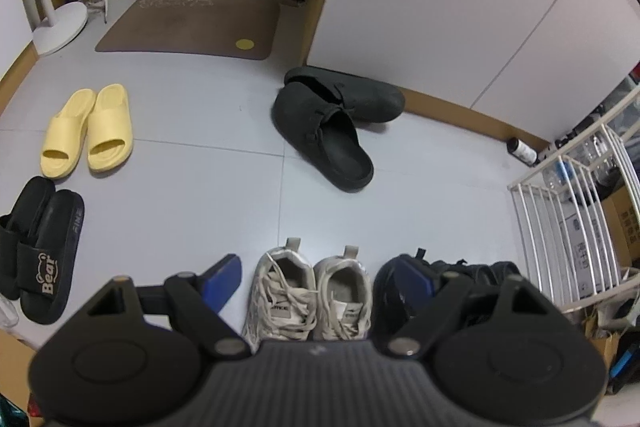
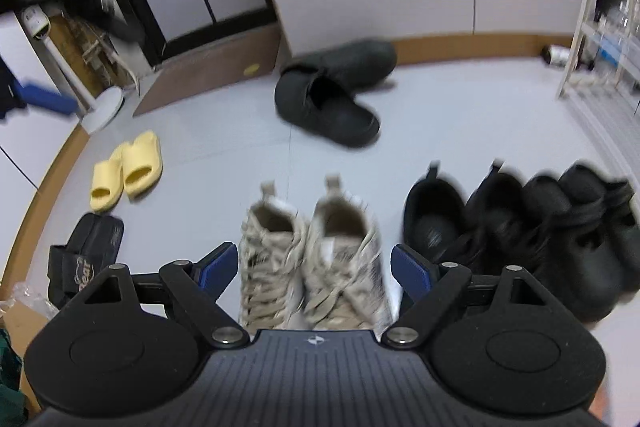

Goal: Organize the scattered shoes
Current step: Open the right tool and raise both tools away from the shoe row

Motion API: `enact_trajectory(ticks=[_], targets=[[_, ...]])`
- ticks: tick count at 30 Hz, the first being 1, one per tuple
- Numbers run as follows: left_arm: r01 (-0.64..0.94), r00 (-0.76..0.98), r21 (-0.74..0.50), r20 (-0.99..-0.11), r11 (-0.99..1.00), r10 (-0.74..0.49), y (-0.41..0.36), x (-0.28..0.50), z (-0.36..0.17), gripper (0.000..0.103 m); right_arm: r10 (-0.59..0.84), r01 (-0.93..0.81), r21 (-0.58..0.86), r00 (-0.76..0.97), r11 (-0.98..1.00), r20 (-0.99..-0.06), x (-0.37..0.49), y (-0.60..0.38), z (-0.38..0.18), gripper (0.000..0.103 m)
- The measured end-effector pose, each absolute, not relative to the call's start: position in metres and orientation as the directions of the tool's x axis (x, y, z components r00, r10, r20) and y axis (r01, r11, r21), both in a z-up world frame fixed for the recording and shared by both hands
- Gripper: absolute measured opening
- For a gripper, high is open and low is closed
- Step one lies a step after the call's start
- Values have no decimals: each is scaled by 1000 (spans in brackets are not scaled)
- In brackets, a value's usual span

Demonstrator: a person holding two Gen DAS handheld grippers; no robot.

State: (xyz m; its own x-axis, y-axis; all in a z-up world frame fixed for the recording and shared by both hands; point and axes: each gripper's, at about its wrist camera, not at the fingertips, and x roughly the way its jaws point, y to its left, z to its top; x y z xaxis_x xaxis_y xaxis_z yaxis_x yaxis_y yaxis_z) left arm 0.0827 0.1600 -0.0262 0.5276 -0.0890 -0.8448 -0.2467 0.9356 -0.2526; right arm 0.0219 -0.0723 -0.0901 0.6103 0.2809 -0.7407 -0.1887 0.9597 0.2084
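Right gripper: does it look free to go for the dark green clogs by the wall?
Probably yes. The right gripper is open and empty, and bare floor lies between the white sneakers and the dark green clogs. One clog overlaps the other.

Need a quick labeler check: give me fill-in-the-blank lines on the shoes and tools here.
1. The slides paired near the doormat are ____ in colour.
2. The dark clogs lie ____, one across the other.
3. Both the left tool and the right tool have jaws ____, holding nothing.

Missing: yellow; crossed; open
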Motion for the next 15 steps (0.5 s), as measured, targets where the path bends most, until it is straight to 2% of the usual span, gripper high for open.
enact_trajectory(ticks=[6, 12, 15], targets=[[-236, 542, -320, -827, 918, -149, 155, 80, -22, 86, 256, -300, 83, 606, 950, -753, 27, -79, -23, 88], [-205, 562, -321, -812, 925, -157, 141, 75, -14, 86, 255, -356, 29, 608, 934, -752, 28, -97, 15, 89], [-181, 571, -315, -805, 932, -160, 133, 73, -6, 86, 215, -385, -46, 606, 922, -766, 34, -109, 25, 89]])
